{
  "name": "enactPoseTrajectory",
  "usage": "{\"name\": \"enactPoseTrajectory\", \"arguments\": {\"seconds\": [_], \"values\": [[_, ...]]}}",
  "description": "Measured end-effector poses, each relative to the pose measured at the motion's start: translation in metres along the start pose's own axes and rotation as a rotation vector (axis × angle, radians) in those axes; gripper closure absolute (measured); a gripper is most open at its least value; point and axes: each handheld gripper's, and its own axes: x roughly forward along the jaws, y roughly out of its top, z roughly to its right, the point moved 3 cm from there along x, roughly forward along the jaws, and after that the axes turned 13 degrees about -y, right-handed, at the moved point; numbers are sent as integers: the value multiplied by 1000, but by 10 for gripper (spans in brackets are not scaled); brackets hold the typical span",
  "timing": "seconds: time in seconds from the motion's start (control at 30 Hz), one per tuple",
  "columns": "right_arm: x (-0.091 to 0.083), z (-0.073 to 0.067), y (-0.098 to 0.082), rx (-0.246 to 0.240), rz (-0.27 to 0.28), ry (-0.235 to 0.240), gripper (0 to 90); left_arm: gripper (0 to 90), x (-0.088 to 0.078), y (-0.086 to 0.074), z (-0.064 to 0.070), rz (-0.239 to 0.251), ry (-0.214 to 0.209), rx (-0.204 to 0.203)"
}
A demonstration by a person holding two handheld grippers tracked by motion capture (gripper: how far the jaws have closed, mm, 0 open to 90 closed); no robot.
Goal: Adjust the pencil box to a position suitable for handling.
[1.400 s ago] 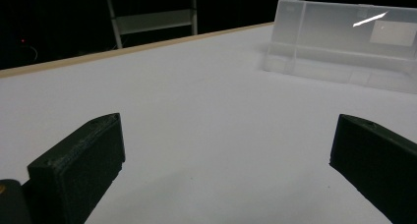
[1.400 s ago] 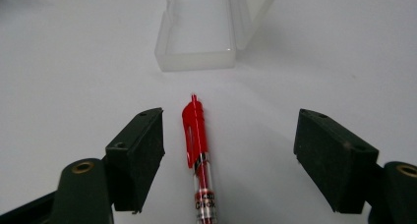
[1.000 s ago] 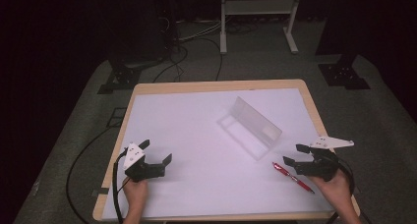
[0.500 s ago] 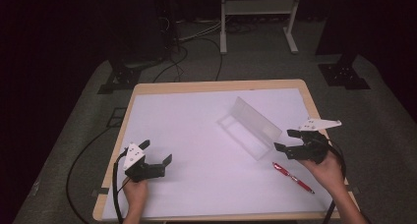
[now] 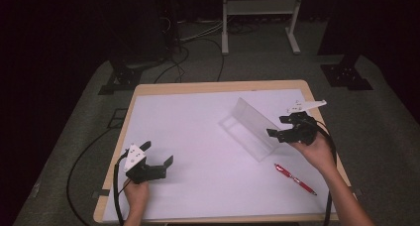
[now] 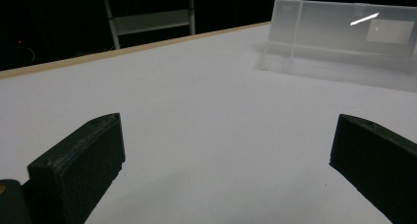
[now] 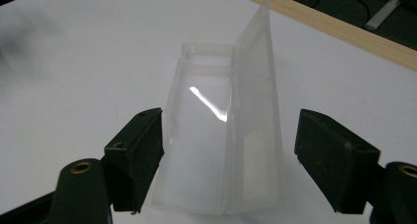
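A clear plastic case [image 5: 250,129] lies open right of the table's middle, its lid [image 7: 255,81] standing upright along one side. My right gripper [image 5: 278,126] is open at the case's right end; in the right gripper view the jaws stand either side of the near end of the case [image 7: 204,130], touching nothing. A red pen [image 5: 295,179] lies on the white tabletop near the front right, below my right hand. My left gripper [image 5: 157,155] rests open at the front left with nothing between its jaws; from it the case [image 6: 339,42] shows far off to the right.
The white sheet [image 5: 198,137] covers a wood-edged table [image 5: 218,87]. Cables [image 5: 193,42] and a white metal stand [image 5: 260,8] are on the floor behind, with black bases [image 5: 121,80] at both back corners.
My right gripper has moved away from the pen, forward and left to the case's end. The left gripper has stayed put.
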Motion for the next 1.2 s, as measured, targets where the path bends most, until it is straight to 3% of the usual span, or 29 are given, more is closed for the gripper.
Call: {"name": "enactPoseTrajectory", "arguments": {"seconds": [0.5,0.7,0.87,1.1,1.2], "values": [[47,10,26,-33,-85,11,287,0,0,0,0,5,-1,-1],[67,16,32,-20,-131,12,326,0,0,0,0,6,-3,0],[79,20,32,-12,-160,14,409,0,0,0,0,6,-4,0],[92,24,26,0,-207,62,653,0,0,0,0,4,-4,1],[96,23,25,4,-220,76,718,0,0,0,0,5,-3,1]]}}
